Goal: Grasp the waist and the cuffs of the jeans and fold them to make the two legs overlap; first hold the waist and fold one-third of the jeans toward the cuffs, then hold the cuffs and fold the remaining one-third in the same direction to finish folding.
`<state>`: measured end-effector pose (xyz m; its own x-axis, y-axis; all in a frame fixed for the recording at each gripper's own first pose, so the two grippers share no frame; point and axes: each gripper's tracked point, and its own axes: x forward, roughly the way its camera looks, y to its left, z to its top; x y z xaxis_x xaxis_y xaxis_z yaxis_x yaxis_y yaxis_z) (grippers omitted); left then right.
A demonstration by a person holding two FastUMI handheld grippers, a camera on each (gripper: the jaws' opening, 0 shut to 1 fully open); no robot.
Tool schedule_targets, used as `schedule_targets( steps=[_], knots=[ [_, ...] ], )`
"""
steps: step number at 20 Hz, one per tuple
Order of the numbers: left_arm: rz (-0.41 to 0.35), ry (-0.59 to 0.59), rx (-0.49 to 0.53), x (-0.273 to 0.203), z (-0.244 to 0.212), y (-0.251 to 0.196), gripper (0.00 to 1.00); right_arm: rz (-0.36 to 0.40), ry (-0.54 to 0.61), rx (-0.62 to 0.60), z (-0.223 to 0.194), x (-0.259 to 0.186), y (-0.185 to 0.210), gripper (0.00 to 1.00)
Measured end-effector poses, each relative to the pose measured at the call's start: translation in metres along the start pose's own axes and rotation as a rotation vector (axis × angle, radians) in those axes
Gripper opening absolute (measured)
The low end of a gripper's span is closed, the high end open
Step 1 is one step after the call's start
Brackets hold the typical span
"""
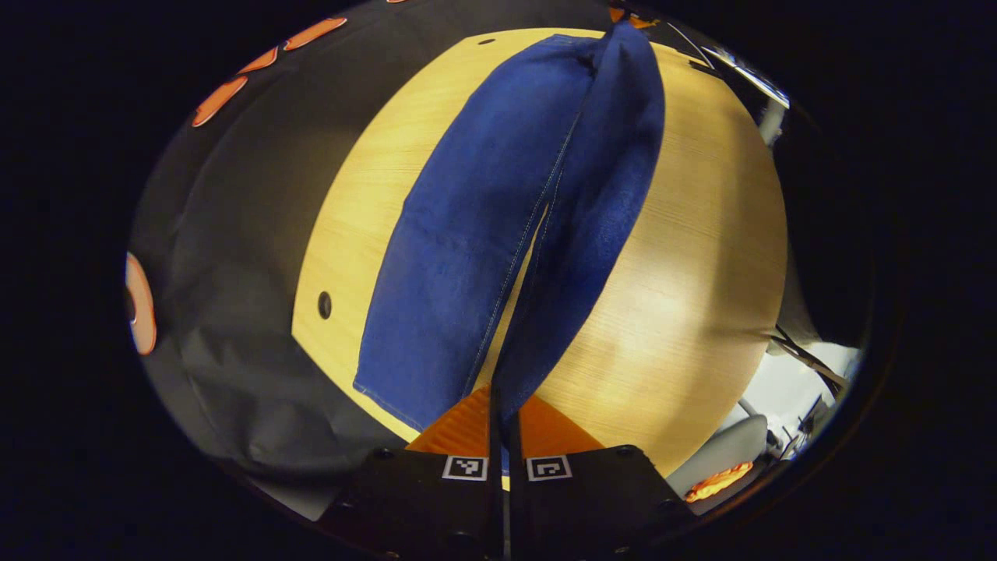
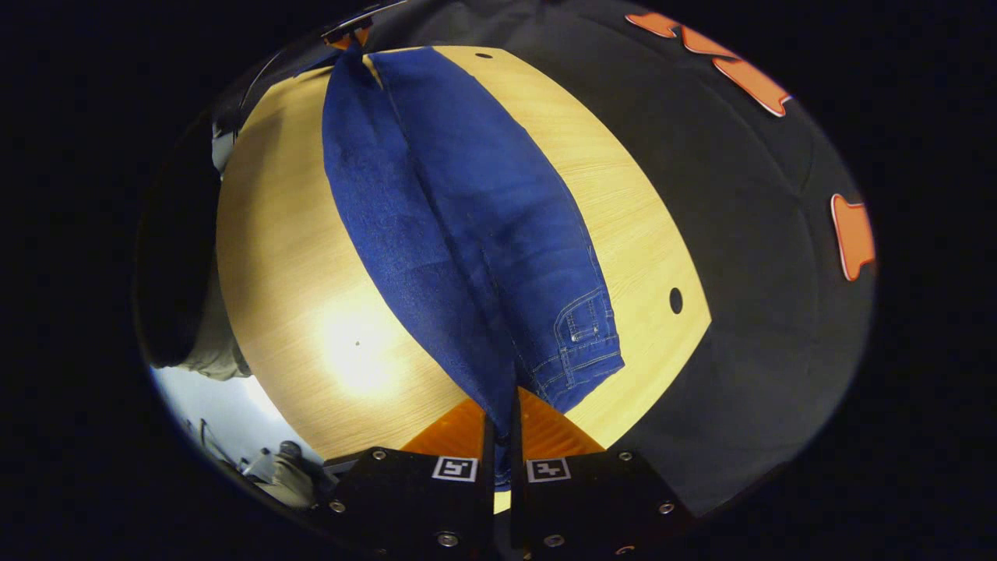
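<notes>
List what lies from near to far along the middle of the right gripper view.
Right gripper pinching the denim → waist end of the jeans with its pocket → the long jeans legs stretched over the wooden table → left gripper holding the far end.

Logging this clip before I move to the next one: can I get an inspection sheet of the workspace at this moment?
Surface: wooden table, two round holes, glare patch.
Job's things: jeans lengthwise on the table; one leg lifted over the other.
Clutter: nothing seen.
Grippers: left gripper shut on the cuff end; right gripper shut on the waist end, pocket alongside.
Cables: thin dark lines at table's edge, unclear.
Surroundings: black cloth wall; pale floor.
</notes>
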<state>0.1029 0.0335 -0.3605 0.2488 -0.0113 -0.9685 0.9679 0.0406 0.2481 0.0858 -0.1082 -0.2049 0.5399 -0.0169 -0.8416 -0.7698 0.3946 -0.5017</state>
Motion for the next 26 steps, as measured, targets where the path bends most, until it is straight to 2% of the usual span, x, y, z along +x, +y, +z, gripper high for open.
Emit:
schedule_targets(
  steps=[3, 6, 7, 11, 15, 16, 18, 19, 20, 22, 23, 24, 25, 26],
  knots=[
    [-0.125, 0.009, 0.083, 0.012, 0.01, 0.037, 0.05, 0.118, 0.053, 0.122, 0.013, 0.01, -0.027, 0.09],
    [-0.213, 0.041, 0.16, 0.034, 0.025, 0.079, 0.05, 0.171, 0.13, 0.18, 0.021, 0.036, -0.049, 0.09],
    [-0.205, 0.047, 0.195, 0.06, 0.028, 0.099, 0.02, 0.161, 0.162, 0.202, 0.024, 0.054, -0.06, 0.09],
    [-0.153, 0.096, 0.279, 0.112, 0.053, 0.167, 0.03, 0.131, 0.209, 0.285, 0.039, 0.111, -0.088, 0.09],
    [-0.102, 0.072, 0.293, 0.138, 0.069, 0.192, 0.02, 0.082, 0.216, 0.356, 0.044, 0.143, -0.104, 0.09],
    [-0.079, 0.062, 0.3, 0.142, 0.072, 0.199, 0.02, 0.056, 0.216, 0.368, 0.044, 0.146, -0.109, 0.15],
    [-0.015, 0.051, 0.295, 0.144, 0.08, 0.212, 0.02, -0.05, 0.216, 0.414, 0.042, 0.152, -0.134, 0.24],
    [0.013, 0.049, 0.292, 0.146, 0.084, 0.217, 0.02, -0.109, 0.204, 0.433, 0.042, 0.153, -0.147, 0.45],
    [0.021, 0.049, 0.278, 0.144, 0.087, 0.217, 0.02, -0.169, 0.188, 0.452, 0.044, 0.15, -0.161, 0.52],
    [0.05, 0.058, 0.262, 0.145, 0.088, 0.22, 0.05, -0.219, 0.161, 0.505, 0.049, 0.14, -0.175, 0.82],
    [0.06, 0.056, 0.25, 0.141, 0.095, 0.22, 0.24, -0.25, 0.144, 0.521, 0.052, 0.133, -0.181, 0.93],
    [0.102, 0.062, 0.231, 0.142, 0.095, 0.229, 0.43, -0.279, 0.124, 0.546, 0.057, 0.121, -0.186, 0.99],
    [0.111, 0.067, 0.217, 0.135, 0.076, 0.234, 0.62, -0.286, 0.099, 0.572, 0.062, 0.112, -0.187, 0.99],
    [0.115, 0.056, 0.197, 0.135, 0.096, 0.228, 0.81, -0.297, 0.08, 0.6, 0.065, 0.103, -0.188, 0.99]
  ],
)
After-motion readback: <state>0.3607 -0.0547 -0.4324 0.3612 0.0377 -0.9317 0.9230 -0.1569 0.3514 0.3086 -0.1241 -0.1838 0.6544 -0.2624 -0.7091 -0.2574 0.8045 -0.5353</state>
